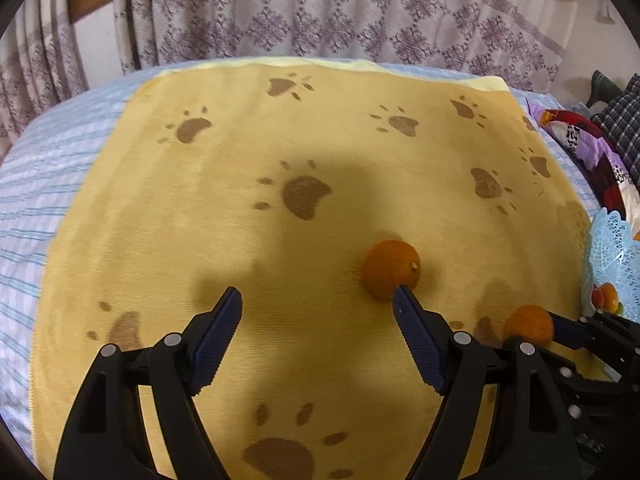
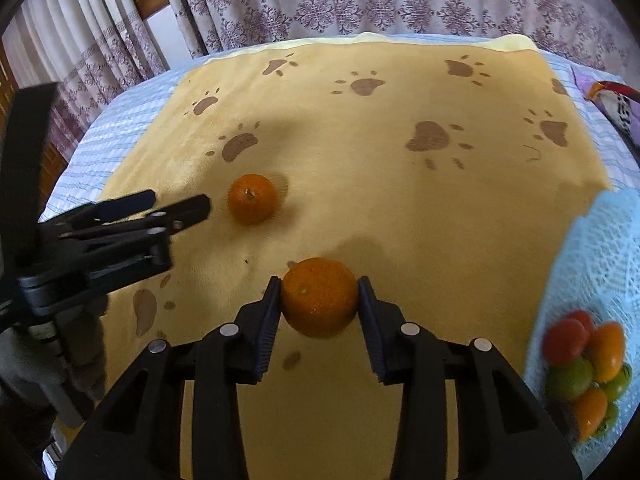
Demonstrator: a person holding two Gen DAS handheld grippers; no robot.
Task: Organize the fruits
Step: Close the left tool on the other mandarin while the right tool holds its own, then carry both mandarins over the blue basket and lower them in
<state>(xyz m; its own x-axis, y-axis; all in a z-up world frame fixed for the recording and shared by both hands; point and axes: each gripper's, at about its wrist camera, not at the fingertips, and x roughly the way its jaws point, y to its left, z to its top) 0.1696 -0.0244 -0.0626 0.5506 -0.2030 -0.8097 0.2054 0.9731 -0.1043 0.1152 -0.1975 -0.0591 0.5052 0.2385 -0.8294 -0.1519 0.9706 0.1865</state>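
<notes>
- The held orange (image 2: 319,303) sits clamped between the fingers (image 2: 269,320) of the right gripper (image 2: 320,312), one pad against each side; it looks lifted a little above the yellow paw-print blanket (image 2: 360,208), though contact underneath cannot be ruled out.
- A second orange (image 1: 391,274) lies loose on the blanket, stem to one side, beyond the held one in the right wrist view.
- The left gripper (image 1: 316,300) has its fingers wide apart and empty; its right fingertip reads as just in front of the loose orange in the left wrist view, and whether it touches is not clear.
- At the right edge stands a pale blue lace-patterned basket (image 2: 592,264), with small red, orange and green fruits (image 2: 584,364) already in it.
- Blanket and striped sheet (image 1: 36,184) cover a bed, with patterned curtains (image 2: 360,0) behind and bundled cloth (image 1: 588,140) to the right.
- Step in hand, as I judge it: carrying the gripped orange across to the basket, with the other gripper lining up on the remaining one.
- The next move calls for a swing to the right with enough height to pass over the basket rim, then parting the fingers low inside so the orange does not bounce off the fruit beneath.
- For the left side, the spread fingers need to shift right to straddle the loose orange rather than nudge it; on soft fabric it may roll.
</notes>
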